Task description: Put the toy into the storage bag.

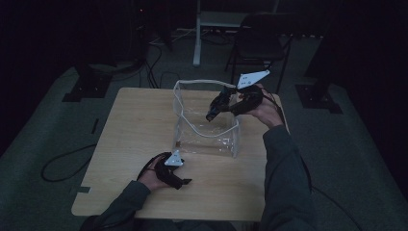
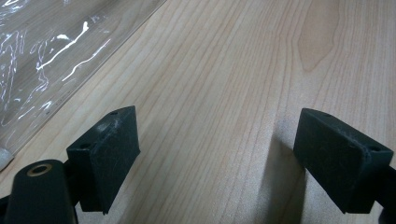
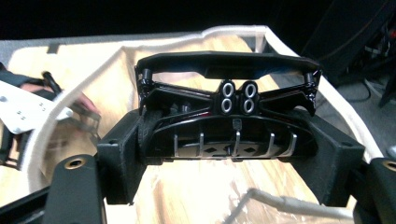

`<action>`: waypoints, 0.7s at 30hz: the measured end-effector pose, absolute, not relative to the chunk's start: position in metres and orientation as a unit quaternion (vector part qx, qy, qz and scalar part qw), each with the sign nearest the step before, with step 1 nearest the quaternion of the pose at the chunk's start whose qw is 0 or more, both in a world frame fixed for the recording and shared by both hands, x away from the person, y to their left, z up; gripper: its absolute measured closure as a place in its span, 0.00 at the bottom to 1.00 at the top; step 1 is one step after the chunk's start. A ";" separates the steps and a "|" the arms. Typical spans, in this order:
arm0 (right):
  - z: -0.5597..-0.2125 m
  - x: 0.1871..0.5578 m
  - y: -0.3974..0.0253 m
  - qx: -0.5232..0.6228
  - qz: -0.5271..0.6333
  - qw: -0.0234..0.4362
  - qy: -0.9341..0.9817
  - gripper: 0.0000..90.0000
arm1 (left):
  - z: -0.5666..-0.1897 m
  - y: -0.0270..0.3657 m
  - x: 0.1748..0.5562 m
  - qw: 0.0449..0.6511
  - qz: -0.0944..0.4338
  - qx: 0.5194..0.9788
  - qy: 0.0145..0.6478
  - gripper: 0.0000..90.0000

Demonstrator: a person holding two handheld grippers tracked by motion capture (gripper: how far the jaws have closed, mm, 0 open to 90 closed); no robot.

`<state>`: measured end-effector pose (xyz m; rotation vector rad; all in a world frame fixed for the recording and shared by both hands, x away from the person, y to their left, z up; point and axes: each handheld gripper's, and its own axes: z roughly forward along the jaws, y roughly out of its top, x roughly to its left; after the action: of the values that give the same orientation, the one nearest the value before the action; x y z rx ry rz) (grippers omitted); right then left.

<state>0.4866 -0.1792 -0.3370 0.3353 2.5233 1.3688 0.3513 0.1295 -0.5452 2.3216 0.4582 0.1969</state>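
A clear plastic bag (image 1: 207, 137) with white piping stands open-topped in the middle of the wooden table (image 1: 134, 130). My right gripper (image 1: 213, 111) hovers over the bag's mouth, shut on a black toy car (image 1: 219, 103). The right gripper view has the car's rear (image 3: 229, 107), with several round exhaust tips and a finned diffuser, clamped between the jaws of my right gripper (image 3: 229, 156) above the bag's white rim (image 3: 70, 109). My left gripper (image 1: 185, 182) rests open on the table at the bag's near left corner. Its jaws (image 2: 229, 154) stand wide apart over bare wood beside the bag's wall (image 2: 42, 56).
A dark chair (image 1: 262, 41) and a metal stand (image 1: 197, 33) sit behind the table. Cables (image 1: 62, 163) lie on the grey floor at left. The left part of the table is bare wood, and a notch marks its near left corner (image 1: 82, 190).
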 end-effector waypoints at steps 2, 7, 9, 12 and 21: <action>-0.340 0.491 -0.180 0.121 0.461 0.125 0.870 0.28 | -0.545 0.130 0.351 0.375 0.076 0.906 0.180 0.16; -0.345 0.500 -0.183 0.134 0.439 0.122 0.880 0.28 | -0.545 0.130 0.352 0.375 0.077 0.906 0.180 0.16; -0.346 0.500 -0.185 0.138 0.428 0.127 0.884 0.28 | -0.545 0.130 0.352 0.375 0.077 0.906 0.181 0.16; -0.346 0.500 -0.191 0.141 0.417 0.133 0.888 0.28 | -0.545 0.130 0.351 0.376 0.078 0.905 0.182 0.16; -0.342 0.493 -0.221 0.159 0.386 0.142 0.897 0.28 | -0.545 0.130 0.352 0.376 0.076 0.906 0.182 0.16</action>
<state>0.4932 -0.2214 -0.3422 0.4598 2.5887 1.1148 0.3518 0.1302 -0.5451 2.3173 0.4655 0.1950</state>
